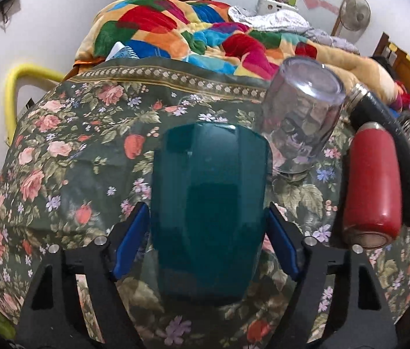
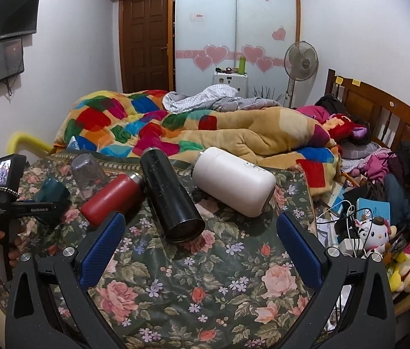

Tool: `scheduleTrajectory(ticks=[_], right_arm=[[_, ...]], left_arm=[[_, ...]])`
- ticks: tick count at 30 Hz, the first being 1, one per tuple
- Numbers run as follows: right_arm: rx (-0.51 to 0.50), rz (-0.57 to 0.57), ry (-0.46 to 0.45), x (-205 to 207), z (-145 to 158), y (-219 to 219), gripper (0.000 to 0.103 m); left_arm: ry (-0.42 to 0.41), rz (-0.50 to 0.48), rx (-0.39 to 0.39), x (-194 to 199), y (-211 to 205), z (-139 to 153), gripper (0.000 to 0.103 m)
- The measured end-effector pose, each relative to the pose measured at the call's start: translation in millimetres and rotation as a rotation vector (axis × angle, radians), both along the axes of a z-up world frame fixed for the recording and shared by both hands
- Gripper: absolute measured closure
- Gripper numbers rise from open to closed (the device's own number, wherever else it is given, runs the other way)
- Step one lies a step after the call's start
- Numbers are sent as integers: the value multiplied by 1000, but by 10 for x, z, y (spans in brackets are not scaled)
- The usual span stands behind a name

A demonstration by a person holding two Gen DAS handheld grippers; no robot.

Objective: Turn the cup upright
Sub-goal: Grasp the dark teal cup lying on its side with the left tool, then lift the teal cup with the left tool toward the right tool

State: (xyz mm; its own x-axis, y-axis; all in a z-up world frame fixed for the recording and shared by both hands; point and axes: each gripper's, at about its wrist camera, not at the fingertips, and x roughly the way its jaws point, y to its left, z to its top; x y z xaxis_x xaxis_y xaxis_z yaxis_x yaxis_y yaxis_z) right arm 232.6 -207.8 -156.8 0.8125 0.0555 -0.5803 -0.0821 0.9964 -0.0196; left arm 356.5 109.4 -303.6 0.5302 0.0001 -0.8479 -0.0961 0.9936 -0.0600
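A dark teal cup (image 1: 209, 212) stands upside down on the floral cloth (image 1: 68, 151), its base on top. My left gripper (image 1: 206, 241) has its blue pads (image 1: 130, 241) on either side of the cup; whether they press on it I cannot tell. The cup also shows in the right wrist view (image 2: 53, 190), behind the left gripper's handle (image 2: 7, 203). A clear cup (image 1: 300, 116) stands upside down just behind and to the right. My right gripper (image 2: 200, 250) is open and empty above the cloth, near a lying black flask (image 2: 171, 195).
A red flask (image 1: 372, 186), the black flask and a white flask (image 2: 234, 180) lie on the cloth to the right. A colourful quilt (image 2: 146, 122) is heaped behind. Toys and cables (image 2: 373, 232) clutter the right side. A yellow rail (image 1: 19, 87) is at the left.
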Motion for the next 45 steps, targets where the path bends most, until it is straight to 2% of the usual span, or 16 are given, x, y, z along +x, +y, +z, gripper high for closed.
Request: scheduleTrajectory(ticks=[4, 9, 13, 24, 31, 35, 39, 45], right_arm=[[-3, 3, 4, 47, -35, 20, 0], [-9, 6, 18, 62, -86, 33, 0], [-21, -1, 22, 43, -98, 19, 0], [-4, 0, 2, -90, 11, -48, 0], [7, -1, -35, -266, 123, -116, 0], [12, -6, -52, -354, 172, -205, 0], [15, -16, -58, -427, 178, -303, 0], [32, -27, -46, -453, 153, -433, 0]], left_arm=[[13, 1, 42, 67, -66, -70, 31], [-8, 14, 42, 96, -47, -65, 33], [9, 17, 37, 82, -27, -45, 34], [-15, -27, 28, -439, -230, 291, 34], [-38, -124, 10, -819, -701, 548, 34], [-36, -187, -10, -939, -1067, 599, 34], [-20, -259, -27, -964, -1454, 545, 34], [33, -330, -43, -892, -1953, 303, 34]])
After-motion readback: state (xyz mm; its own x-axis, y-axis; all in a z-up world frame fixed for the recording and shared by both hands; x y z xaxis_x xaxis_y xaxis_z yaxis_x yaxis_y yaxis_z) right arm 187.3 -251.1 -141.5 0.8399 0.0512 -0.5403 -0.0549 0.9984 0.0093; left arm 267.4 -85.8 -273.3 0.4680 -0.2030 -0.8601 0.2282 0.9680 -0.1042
